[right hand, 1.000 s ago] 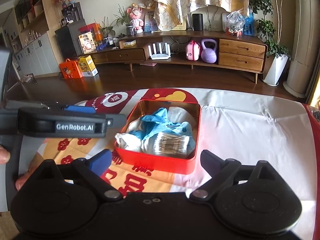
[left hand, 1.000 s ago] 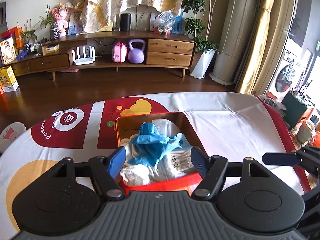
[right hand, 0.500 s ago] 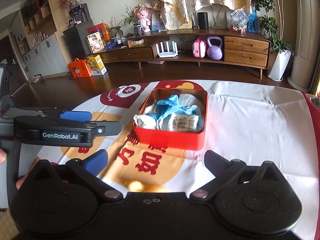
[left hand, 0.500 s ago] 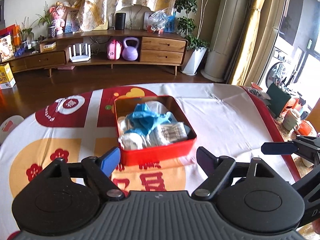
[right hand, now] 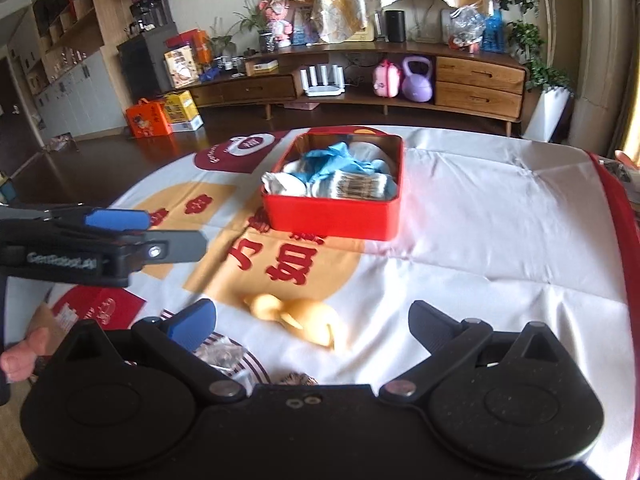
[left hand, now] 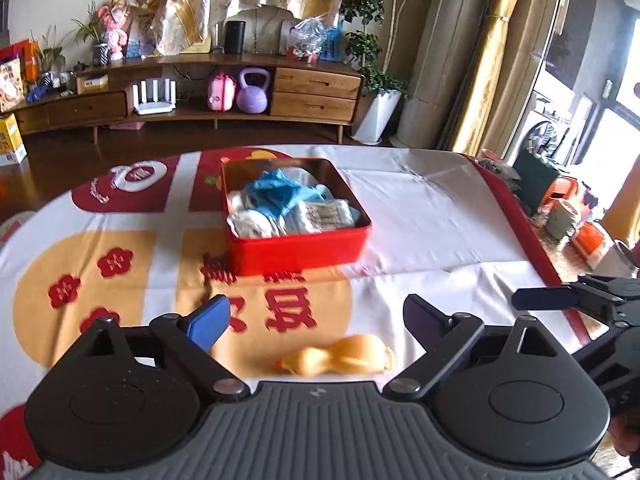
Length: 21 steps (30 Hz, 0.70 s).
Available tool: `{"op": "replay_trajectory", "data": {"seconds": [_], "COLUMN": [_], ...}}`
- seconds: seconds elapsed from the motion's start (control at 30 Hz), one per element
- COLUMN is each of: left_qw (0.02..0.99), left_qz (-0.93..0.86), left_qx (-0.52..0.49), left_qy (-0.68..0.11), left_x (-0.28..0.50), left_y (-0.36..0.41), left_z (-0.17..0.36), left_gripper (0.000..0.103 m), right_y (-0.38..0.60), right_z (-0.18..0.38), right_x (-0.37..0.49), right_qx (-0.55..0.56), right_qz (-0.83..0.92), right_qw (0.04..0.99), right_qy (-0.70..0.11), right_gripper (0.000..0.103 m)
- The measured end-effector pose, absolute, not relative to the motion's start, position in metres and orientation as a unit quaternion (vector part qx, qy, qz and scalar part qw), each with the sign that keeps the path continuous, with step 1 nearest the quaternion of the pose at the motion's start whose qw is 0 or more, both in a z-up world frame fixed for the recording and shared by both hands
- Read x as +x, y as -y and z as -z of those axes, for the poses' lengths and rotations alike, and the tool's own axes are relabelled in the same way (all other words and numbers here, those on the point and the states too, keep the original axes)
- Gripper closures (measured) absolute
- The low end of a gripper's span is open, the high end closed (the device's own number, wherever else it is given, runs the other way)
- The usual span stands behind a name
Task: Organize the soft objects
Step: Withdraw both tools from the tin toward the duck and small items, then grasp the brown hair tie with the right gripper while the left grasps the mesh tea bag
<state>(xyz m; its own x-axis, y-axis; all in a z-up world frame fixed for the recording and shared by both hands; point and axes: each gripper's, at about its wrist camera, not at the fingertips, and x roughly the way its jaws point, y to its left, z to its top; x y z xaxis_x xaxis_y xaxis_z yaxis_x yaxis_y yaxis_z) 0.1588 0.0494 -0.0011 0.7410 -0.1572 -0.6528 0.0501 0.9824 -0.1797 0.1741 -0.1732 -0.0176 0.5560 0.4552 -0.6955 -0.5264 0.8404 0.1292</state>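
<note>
Your left claw [left hand: 316, 320] is filling the bottom of its own view, its jaws standing wide apart and gripping nothing; they have just been opening further, with only tablecloth [left hand: 420, 216] showing between them. Just beyond the gap, low in the centre of that frame, a soft yellow toy [left hand: 340, 360] is lying on the cloth, touching neither finger. Higher up, in the middle of the frame, the red tin [left hand: 296, 248] is sitting well clear of the claw, holding a blue cloth [left hand: 276, 190] on top of rolled white socks [left hand: 320, 216].

Your right claw [right hand: 316, 326] is likewise sitting spread as wide as it goes and carrying nothing. In its view the same toy [right hand: 296, 316] is lying between the two fingers' line and slightly left of centre, free of both. Some small patterned items are peeking out at the bottom edge beside the left finger; you cannot tell what they are. The tin [right hand: 336, 216] is sitting above centre, far past the fingertips. Your left claw is crossing the left edge of this frame, and a fingertip [right hand: 18, 360] of yours is showing below it.

At the top of both frames, a wooden cabinet [left hand: 316, 92] is running along the far wall.
</note>
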Motion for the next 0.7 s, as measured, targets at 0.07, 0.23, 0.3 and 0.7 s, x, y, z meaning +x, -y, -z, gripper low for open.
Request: {"op": "replay_trajectory", "data": {"seconds": [0.07, 0.23, 0.3, 0.7], "left_qw": [0.931, 0.928, 0.925, 0.914], "left_qz": [0.058, 0.057, 0.056, 0.029], "left_qx": [-0.075, -0.082, -0.084, -0.079], "left_qy": [-0.353, -0.358, -0.367, -0.397], "left_x": [0.15, 0.138, 0.135, 0.117], "left_y": [-0.048, -0.05, -0.051, -0.052], "left_z": [0.006, 0.02, 0.026, 0.072], "left_gripper": [0.008, 0.0, 0.0, 0.0], "right_y": [0.175, 0.176, 0.176, 0.181], "right_z": [0.022, 0.035, 0.043, 0.083], "right_x": [0.168, 0.153, 0.149, 0.14], "right_qx": [-0.049, -0.071, -0.08, -0.072], "right_qz": [-0.276, -0.264, -0.255, -0.262], "right_qw": [0.884, 0.893, 0.895, 0.867], "right_qy": [-0.375, -0.357, -0.358, -0.418], "right_gripper": [0.0, 0.0, 0.0, 0.002]}}
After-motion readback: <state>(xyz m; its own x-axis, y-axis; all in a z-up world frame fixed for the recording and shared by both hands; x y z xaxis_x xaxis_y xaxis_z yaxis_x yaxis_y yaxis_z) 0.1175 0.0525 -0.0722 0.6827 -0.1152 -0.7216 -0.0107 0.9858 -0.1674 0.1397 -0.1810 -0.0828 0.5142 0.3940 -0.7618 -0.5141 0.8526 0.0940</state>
